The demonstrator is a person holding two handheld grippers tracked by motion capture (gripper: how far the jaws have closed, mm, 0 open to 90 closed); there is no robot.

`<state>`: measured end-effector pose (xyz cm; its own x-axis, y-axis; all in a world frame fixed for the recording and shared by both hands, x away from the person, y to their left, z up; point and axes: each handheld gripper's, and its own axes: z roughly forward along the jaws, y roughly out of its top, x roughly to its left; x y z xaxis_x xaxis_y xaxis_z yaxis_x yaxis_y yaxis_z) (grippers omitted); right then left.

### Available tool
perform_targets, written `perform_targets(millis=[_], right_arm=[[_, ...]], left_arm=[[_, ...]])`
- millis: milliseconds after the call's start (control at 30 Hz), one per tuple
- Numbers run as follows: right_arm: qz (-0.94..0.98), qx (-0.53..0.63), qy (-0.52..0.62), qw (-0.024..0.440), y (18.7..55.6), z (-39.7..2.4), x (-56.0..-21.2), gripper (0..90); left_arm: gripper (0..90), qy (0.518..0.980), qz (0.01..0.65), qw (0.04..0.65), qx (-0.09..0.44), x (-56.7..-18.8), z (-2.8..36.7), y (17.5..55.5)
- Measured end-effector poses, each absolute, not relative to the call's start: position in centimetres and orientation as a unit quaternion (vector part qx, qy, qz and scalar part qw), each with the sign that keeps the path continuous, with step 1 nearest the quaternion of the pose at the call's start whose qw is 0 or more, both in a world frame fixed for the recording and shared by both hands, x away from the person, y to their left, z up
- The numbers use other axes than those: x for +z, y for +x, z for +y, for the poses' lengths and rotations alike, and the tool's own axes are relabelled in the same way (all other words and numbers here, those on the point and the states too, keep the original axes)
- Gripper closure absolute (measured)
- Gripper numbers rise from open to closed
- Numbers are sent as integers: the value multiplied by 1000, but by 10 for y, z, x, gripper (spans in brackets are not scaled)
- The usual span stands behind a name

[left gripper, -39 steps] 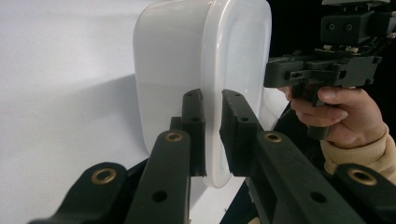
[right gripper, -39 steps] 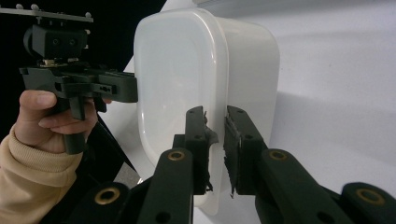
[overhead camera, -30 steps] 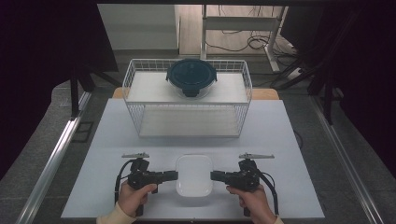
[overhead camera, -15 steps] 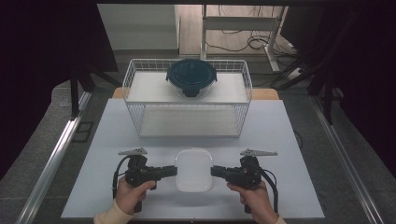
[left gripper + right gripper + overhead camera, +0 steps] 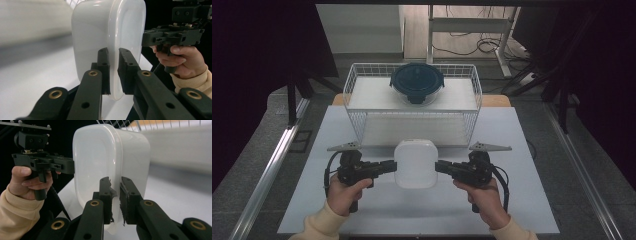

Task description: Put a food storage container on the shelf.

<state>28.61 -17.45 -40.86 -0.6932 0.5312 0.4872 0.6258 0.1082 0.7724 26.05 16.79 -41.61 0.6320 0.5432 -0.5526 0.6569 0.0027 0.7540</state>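
High view: we hold a white, round-cornered rectangular plastic container (image 5: 415,163) between our two grippers, over the near half of the pale grey table (image 5: 532,200), just in front of the white wire basket (image 5: 362,127). The left gripper (image 5: 388,166) pinches its left edge and the right gripper (image 5: 443,167) its right edge, both pointing inward at each other, level with the table, so the load hangs evenly between the hands and neither is nearer. The container's long axis runs away from us, toward the basket, crosswise to the line of the jaws. In the basket, at its far side, sits a round dark blue lidded container (image 5: 417,83), well apart from ours. Left gripper view: the jaws stand narrow, pads pressed on either side of the container's thin rim, with the body to one side and the flat lid face to the other; beyond it we see the other hand (image 5: 183,61) and its gripper. Right gripper view: same picture mirrored, jaws narrow and clamped on the opposite rim, the pad facing looking torn or frayed at the edges; basket wires show at top. Our judgement: the next move carries the container forward into the basket, so both grips must keep the same height and the box must clear the near wall, which lies straight ahead of it along its long axis.
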Motion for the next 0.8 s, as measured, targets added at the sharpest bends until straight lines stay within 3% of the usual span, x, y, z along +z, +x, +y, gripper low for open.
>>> perform_targets(millis=[367,800], right_arm=[[-746,-565,-352,1,298,-170,-351,801],[-742,-580,-335,-21,316,-173,-315,801]], left_arm=[[806,708,395,586,-7,-362,171,272],[806,711,378,592,16,-325,168,293]])
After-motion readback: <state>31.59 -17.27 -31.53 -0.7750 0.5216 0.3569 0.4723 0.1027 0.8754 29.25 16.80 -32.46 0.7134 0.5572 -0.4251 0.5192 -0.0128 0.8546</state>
